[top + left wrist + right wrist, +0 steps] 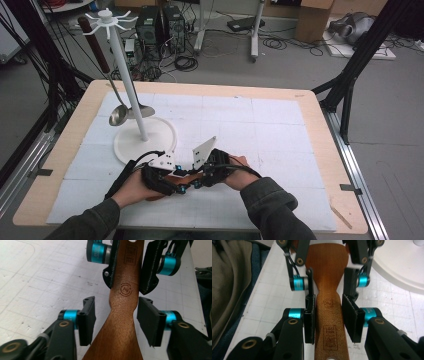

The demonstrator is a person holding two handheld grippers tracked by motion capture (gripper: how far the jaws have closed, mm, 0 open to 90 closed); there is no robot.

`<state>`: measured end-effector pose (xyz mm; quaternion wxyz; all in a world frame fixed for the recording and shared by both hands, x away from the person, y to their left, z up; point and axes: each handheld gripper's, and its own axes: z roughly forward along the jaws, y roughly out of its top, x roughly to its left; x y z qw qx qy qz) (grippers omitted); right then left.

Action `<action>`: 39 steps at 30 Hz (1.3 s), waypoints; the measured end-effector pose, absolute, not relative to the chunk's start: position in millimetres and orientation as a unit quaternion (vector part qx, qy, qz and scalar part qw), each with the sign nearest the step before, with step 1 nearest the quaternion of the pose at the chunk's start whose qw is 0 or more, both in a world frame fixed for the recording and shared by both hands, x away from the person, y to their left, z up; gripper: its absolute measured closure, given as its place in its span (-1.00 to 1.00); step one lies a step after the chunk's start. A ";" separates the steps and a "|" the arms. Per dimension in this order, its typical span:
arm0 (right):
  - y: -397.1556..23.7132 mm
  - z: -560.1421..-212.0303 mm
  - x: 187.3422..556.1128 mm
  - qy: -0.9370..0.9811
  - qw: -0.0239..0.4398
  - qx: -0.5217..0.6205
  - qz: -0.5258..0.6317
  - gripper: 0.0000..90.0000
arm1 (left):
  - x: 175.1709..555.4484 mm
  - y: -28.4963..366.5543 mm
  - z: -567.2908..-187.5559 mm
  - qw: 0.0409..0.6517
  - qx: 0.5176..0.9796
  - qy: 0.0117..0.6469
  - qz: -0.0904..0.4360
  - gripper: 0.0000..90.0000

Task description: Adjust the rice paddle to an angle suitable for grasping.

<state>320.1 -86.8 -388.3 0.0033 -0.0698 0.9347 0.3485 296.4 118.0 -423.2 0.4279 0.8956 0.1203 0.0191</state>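
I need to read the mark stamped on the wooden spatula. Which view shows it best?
The left gripper view: the round stamp sits sharp and upright on the wooden spatula. The right gripper view shows it fainter, upside down; in the high view the hands mostly cover the spatula.

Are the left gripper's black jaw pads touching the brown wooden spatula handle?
Apart. The left gripper view shows pale mat between each pad of the left gripper and the narrow neck of the wooden spatula.

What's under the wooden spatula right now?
Under the wooden spatula lies the white gridded mat, seen on both sides. The strip directly beneath the wood is covered. Right gripper clamps its handle; left gripper straddles the neck.
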 end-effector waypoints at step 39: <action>-136.5 -375.4 325.8 0.890 -0.011 0.090 0.447 -0.32 | 293.2 130.5 -405.0 0.470 0.874 0.117 0.037 0.46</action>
